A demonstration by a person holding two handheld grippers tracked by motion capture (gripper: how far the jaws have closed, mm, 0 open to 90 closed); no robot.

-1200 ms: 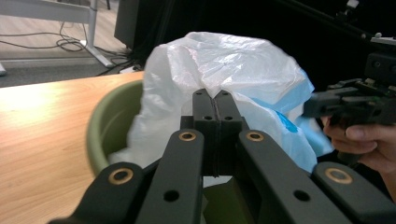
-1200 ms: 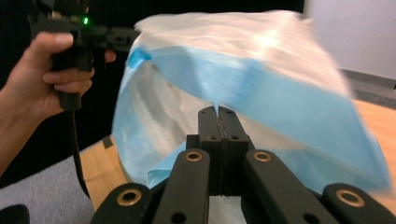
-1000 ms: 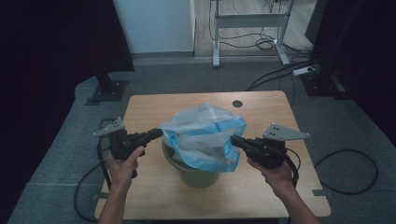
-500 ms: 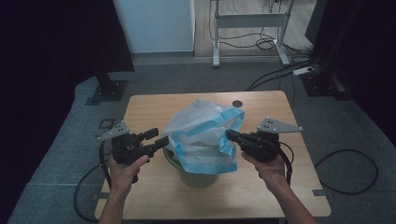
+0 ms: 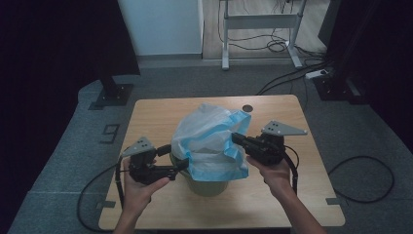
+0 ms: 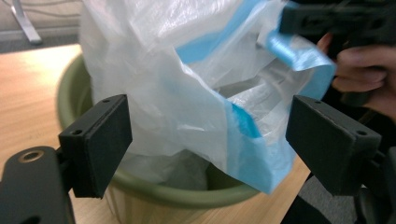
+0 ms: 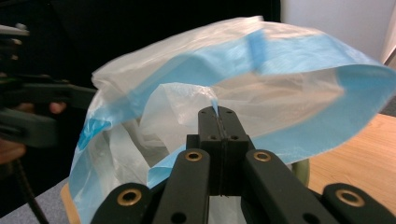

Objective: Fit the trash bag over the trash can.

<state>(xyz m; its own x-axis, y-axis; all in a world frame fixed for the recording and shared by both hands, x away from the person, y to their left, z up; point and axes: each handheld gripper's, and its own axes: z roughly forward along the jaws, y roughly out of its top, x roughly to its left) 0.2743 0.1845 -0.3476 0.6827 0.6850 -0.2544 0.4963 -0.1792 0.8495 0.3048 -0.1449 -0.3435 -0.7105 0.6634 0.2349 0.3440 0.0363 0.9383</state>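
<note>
A white and blue plastic bag (image 5: 209, 141) is seen sitting in a green bin (image 5: 207, 184) near the middle of the wooden table (image 5: 302, 190), bunched up above the rim. In the high view the left gripper (image 5: 179, 157) is held at the bag's left side, the right gripper (image 5: 234, 138) at its right edge.

Left gripper view: its jaws are spread wide, having just been opening; the bag's blue hem hangs between the pads (image 6: 100, 140) but is not pressed by them. The bin's rim (image 6: 187, 191) and the inside fold of the bag are shown close here, detail lost from above. The other hand (image 6: 362, 79) and its gripper are seen at the top right, on the blue band.

Right gripper view: the jaws are closed together on a thin blue strip of the bag's hem (image 7: 215, 108), which the high view is too coarse to settle. The bag's mouth (image 7: 261, 88) is shown pulled open above it.

The floor, cables (image 5: 360, 168) and a desk frame (image 5: 260, 29) are given by the high view alone. No brand, label or writing can be read on the bag, bin or grippers.
</note>
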